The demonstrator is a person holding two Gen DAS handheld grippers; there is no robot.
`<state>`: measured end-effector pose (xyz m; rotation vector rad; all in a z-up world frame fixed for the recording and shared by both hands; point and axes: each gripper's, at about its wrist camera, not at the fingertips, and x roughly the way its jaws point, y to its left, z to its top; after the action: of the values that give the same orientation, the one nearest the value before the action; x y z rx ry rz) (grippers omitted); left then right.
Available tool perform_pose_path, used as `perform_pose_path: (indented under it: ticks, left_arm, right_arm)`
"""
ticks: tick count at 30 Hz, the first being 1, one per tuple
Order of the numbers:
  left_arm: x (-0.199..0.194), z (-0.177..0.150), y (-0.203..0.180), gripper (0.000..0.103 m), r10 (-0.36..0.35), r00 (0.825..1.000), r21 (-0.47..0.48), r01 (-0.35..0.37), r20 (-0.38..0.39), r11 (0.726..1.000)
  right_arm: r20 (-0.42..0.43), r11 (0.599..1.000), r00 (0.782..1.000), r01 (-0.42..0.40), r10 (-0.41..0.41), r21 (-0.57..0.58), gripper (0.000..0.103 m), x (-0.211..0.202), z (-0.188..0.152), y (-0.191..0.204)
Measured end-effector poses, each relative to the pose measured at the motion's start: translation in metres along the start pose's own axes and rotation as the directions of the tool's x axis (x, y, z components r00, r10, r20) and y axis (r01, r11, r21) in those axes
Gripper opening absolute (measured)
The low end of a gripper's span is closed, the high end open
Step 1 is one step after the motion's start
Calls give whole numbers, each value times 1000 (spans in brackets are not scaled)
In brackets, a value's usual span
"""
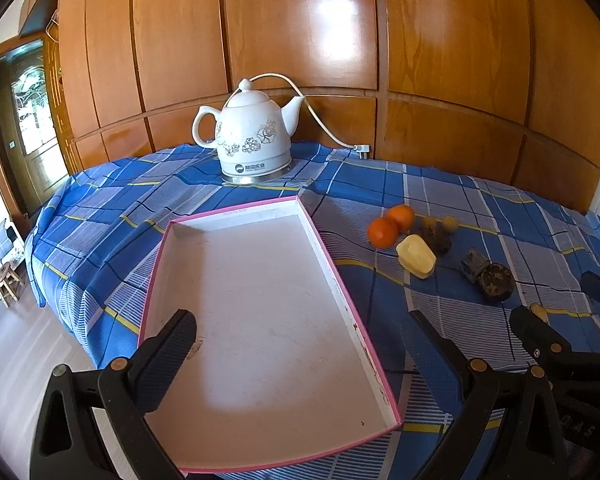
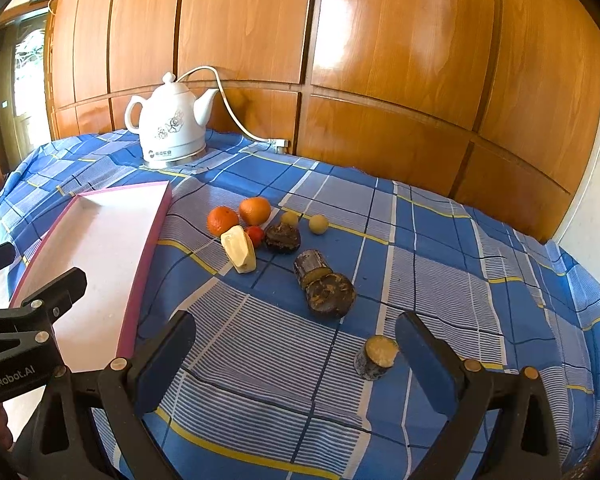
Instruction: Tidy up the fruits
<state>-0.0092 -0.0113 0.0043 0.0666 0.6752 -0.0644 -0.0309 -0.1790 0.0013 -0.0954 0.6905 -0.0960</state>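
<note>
The left gripper (image 1: 300, 364) has its jaws spread wide and holds nothing. It hangs over the near end of the tray (image 1: 332, 264), a flat white box lid with a pink rim, and nothing lies in it. The tray sits on the left side of the table, which wears a blue checked cloth (image 2: 440, 248).

The right gripper (image 2: 296, 360) also has its jaws spread wide, with nothing in them. It hangs over the near edge of the table, to the right of the tray. Just beside its right finger (image 2: 418, 354) stands a short cut piece of sugarcane (image 2: 376, 356), with its pale end up. They look very close, but I cannot tell if they touch.

Farther in, near the middle of the table, two more dark sugarcane pieces (image 2: 324, 280) lean on each other. Past them lies a pale peeled piece (image 2: 240, 250), close to the tray's right side. Behind it sit a small red fruit (image 2: 256, 234), a dark round chunk (image 2: 283, 237), two oranges (image 2: 240, 214) touching each other, and two little yellow round fruits (image 2: 305, 222).

At the far edge of the table stands a white kettle (image 2: 170, 128) with flowers on it. Its white cord (image 2: 230, 110) runs to the right. Behind the table is a shiny wooden wall (image 2: 380, 40).
</note>
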Motion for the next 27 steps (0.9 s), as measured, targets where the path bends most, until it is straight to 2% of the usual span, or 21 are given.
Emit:
perform_pose_path:
  ticks: [12,16,18,20,25,27]
  left_arm:
    - [3,0,-4,103,-9,1000,11,9,-11,1000]
    - [6,0,-6,103,-65,998,11,65,-25,998]
    - [9,0,-7,103,-126,991,9,127,-48,992]
    - [15,0,-10,103,-192,976,9,194,-100,981]
    - [25,3,-14,101,-234,960,7,238,-151,971]
    - [33,4,-12,98,-264,945,-21,265,-193,964]
  right_arm:
    - [1,1000,1000,-1,1,5,102,0,0,-2]
    - [2,1000,1000,-4,4,1,102,1,5,-8]
    - [0,1000,1000,-14,14,9,102,2,10,-14]
    - [-10,999,999,-31,32,18,102,4,18,-24]
    - [-26,998,998,-55,56,36,102,9,48,-63]
    - [-44,998,998,-43,45,42,102,13,58,-80]
